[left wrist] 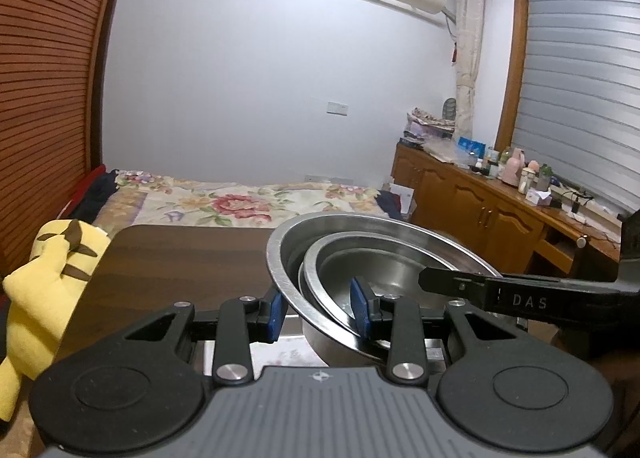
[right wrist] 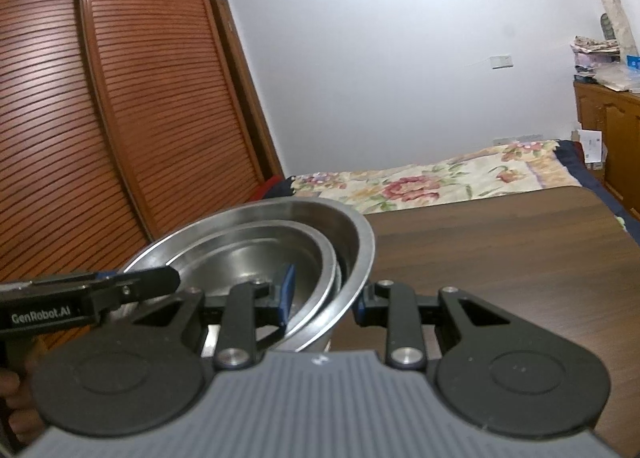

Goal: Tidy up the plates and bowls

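Observation:
A large steel bowl (left wrist: 280, 254) holds smaller steel bowls (left wrist: 372, 270) nested inside it, over a dark wooden table (left wrist: 180, 258). My left gripper (left wrist: 320, 308) straddles the stack's near left rim, one blue pad outside, one inside, pressed on the walls. My right gripper (right wrist: 324, 298) straddles the opposite rim of the large bowl (right wrist: 356, 250) and the inner bowls (right wrist: 256, 258) the same way. The right gripper's finger shows in the left wrist view (left wrist: 480, 286). The left gripper's finger shows in the right wrist view (right wrist: 120, 286).
A yellow plush toy (left wrist: 44, 274) sits at the table's left edge. A bed with a floral cover (left wrist: 240, 205) lies beyond the table. A wooden wardrobe (right wrist: 100, 117) stands left, a cluttered wooden cabinet (left wrist: 500, 197) right.

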A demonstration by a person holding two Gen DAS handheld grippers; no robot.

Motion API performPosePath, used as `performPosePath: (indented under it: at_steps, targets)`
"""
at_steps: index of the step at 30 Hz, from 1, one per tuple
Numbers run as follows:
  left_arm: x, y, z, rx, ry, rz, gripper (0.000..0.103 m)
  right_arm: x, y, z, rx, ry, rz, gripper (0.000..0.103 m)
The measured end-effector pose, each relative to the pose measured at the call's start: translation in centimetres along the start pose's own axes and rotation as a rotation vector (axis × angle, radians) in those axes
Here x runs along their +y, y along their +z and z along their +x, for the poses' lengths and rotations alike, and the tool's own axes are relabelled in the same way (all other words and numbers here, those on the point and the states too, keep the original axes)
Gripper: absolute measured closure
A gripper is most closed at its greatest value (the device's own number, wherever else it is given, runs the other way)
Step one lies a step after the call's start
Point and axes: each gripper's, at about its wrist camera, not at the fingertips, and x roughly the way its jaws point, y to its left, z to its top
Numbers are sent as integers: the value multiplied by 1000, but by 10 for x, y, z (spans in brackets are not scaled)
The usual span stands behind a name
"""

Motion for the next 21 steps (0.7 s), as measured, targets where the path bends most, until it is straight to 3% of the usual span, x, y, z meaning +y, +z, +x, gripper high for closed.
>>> performPosePath:
  at_steps: [21]
  targets:
    - [48, -42, 12, 93, 35, -62, 67, 37, -29, 38, 121, 2, -62, 72]
